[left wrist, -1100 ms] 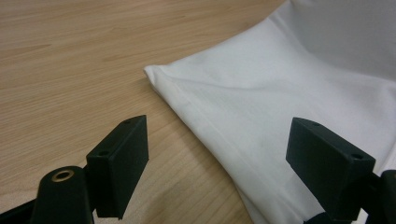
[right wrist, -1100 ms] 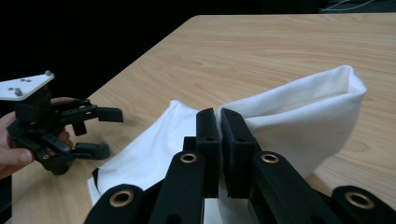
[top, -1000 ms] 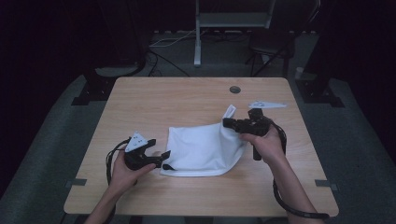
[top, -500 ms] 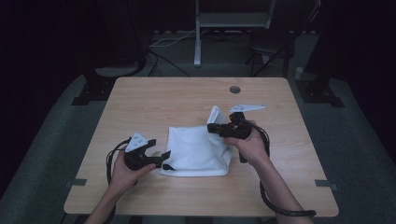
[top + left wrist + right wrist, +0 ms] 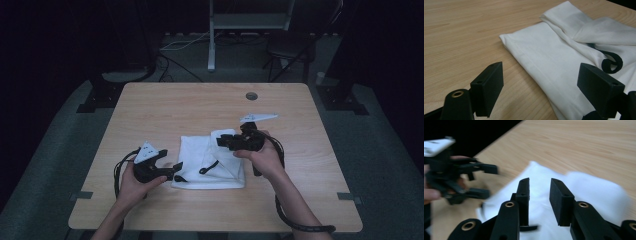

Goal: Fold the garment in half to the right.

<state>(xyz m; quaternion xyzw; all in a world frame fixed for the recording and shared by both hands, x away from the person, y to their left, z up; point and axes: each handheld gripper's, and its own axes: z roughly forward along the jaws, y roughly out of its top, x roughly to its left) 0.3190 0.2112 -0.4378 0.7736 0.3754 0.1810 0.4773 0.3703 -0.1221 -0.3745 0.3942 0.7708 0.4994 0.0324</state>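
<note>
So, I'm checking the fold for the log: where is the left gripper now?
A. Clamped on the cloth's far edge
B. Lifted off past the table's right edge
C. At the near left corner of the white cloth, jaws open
C: the left gripper sits at the near left corner of the folded white cloth, jaws apart with nothing pinched.

The room lay dark around a light wooden table (image 5: 190, 105) with a round grommet (image 5: 251, 95). Grey carpet (image 5: 60, 150) covered the floor; cables (image 5: 175, 46) trailed near a white stand (image 5: 212, 50).

Dim high view, dark surroundings, evenly lit tabletop, motion blur in right gripper view
</note>
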